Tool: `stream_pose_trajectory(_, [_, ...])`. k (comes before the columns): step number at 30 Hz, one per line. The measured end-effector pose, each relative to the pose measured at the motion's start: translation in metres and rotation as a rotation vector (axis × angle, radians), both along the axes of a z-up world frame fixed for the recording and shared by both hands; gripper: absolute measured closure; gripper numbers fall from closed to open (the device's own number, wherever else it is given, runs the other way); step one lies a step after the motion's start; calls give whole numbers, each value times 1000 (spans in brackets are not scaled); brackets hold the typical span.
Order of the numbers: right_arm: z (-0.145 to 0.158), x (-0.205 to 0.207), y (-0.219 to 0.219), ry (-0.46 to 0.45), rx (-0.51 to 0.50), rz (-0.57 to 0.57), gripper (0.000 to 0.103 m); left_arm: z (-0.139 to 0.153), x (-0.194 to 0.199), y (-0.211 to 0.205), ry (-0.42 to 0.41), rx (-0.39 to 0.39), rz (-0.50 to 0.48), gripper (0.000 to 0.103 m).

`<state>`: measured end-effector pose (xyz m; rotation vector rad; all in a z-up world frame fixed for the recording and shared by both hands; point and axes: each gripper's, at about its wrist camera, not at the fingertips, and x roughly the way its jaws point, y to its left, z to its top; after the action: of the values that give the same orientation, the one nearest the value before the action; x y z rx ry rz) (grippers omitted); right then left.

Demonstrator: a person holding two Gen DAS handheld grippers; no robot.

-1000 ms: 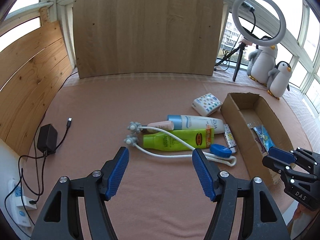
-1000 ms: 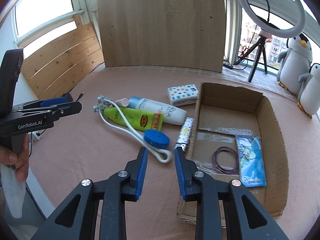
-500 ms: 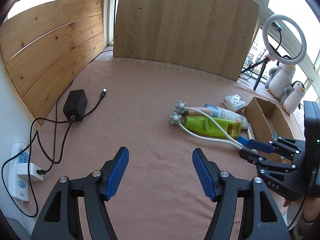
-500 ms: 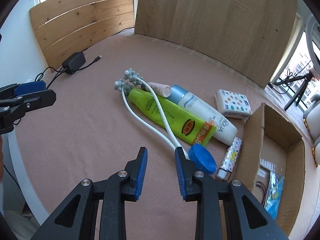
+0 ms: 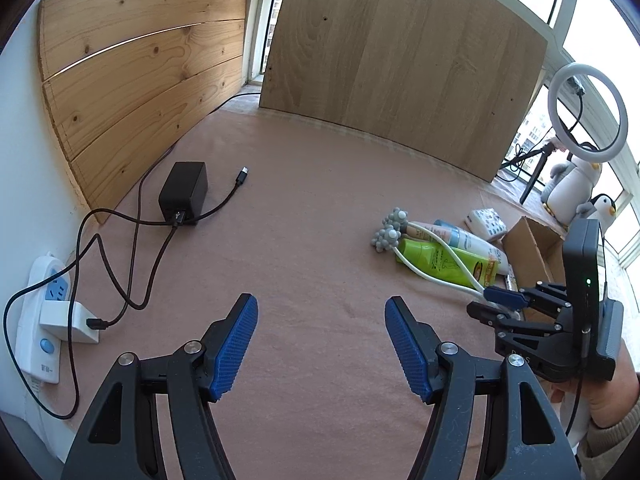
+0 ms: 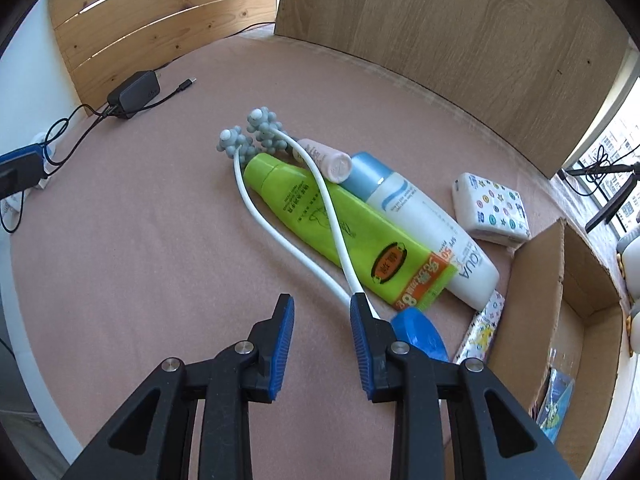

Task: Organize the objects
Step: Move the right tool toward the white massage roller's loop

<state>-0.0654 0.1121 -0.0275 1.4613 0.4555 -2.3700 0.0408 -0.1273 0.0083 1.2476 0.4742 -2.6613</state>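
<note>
Two grippers are being held unclenched, gripping nothing.
Right gripper is being brought near the massager; its thin cord is probably light and bendy, best pinched mid-loop. Left gripper is being kept apart.

Black power adapter, white power strip, ring light, seemingly plush penguins

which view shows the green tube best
The right wrist view: the green tube lies large and central, its label legible, the white massager cord draped across it. The left wrist view shows it small, far right.
</note>
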Motion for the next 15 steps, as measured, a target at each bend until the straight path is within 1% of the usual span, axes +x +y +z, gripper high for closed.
stream_pose_trajectory(1, [-2,4,3,-6,-2,-1,76,0,-1,1,1,3,-1,33])
stream_pose_trajectory(3, [-15,7,7,-67,17,-5,75,0,-4,3,0,11,-6,33])
stream_pose_trajectory(4, [-19,9,10,-73,14,-7,73,0,-5,5,0,14,-11,33])
stream_pose_trajectory(5, [-17,10,14,-56,-7,-19,73,0,-5,7,2,14,-15,33])
stream_pose_trajectory(6, [-16,10,15,-57,-7,-25,73,1,-6,9,4,14,-20,33])
stream_pose_trajectory(8, [-12,10,12,-38,-9,-3,73,2,-6,13,3,11,-29,33])
stream_pose_trajectory(11, [-6,3,1,-5,10,39,73,1,-5,16,2,11,-34,33])
stream_pose_trajectory(14, [-1,-9,-2,13,11,51,73,1,-2,15,2,11,-31,33])
stream_pose_trajectory(15, [0,-13,-1,20,27,45,73,1,-1,13,2,12,-27,33])
